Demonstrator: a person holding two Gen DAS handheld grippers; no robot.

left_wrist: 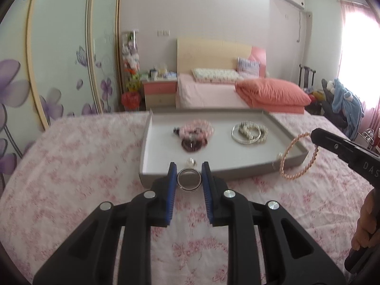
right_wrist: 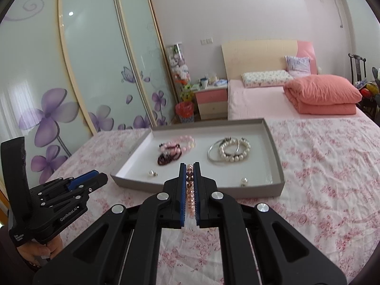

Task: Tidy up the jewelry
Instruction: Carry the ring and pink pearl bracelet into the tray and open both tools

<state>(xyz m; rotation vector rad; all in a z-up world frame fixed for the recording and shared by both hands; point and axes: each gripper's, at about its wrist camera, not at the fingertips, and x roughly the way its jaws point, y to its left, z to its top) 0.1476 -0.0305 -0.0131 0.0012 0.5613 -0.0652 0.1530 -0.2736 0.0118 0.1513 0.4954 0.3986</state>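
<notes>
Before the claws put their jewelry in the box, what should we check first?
1. Left claw grips the silver ring on both sides: ok.
2. Right claw is shut on the pink bead bracelet: ok.
3. The bracelet hangs free of the gray tray's rim: cannot tell.
4. Bare tray floor lies between the pink bracelet pile and the pearl and silver bangles: ok.
5. Small pearl earring sits just beyond the ring, near the drop spot: not ok.
</notes>
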